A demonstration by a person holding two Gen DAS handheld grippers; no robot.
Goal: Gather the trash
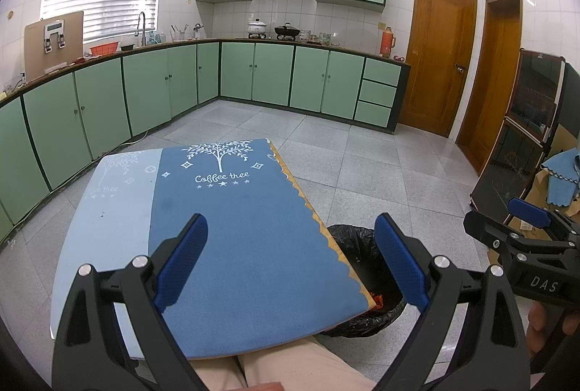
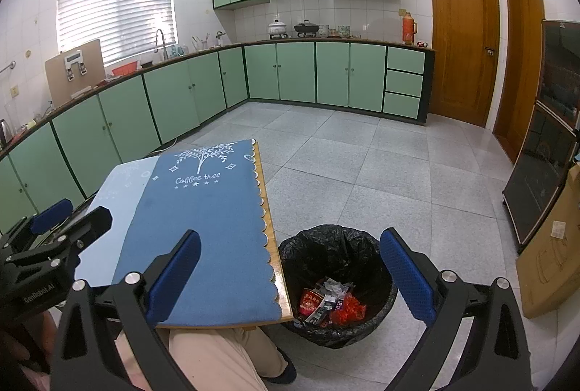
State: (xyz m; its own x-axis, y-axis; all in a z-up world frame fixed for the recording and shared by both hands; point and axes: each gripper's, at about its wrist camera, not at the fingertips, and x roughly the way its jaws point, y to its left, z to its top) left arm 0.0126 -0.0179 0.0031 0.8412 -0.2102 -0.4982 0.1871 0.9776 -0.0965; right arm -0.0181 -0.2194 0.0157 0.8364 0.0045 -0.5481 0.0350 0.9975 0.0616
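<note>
A black-lined trash bin (image 2: pixel 377 278) stands on the floor at the table's right edge and holds red and white wrappers (image 2: pixel 328 304). In the left wrist view the bin (image 1: pixel 357 246) is partly hidden by the table. My left gripper (image 1: pixel 291 260) is open and empty above the blue mat (image 1: pixel 253 227). My right gripper (image 2: pixel 290 276) is open and empty, above the table edge and the bin. The right gripper also shows at the right of the left wrist view (image 1: pixel 533 220); the left one shows at the left of the right wrist view (image 2: pixel 54 227).
The small table (image 2: pixel 277 267) carries a dark blue mat (image 2: pixel 206 220) over a light blue one (image 2: pixel 116 195). My legs (image 2: pixel 224 358) are under its near edge. Green cabinets (image 2: pixel 297 71) line the walls. A dark glass cabinet (image 2: pixel 543 151) and cardboard box (image 2: pixel 551 253) stand right.
</note>
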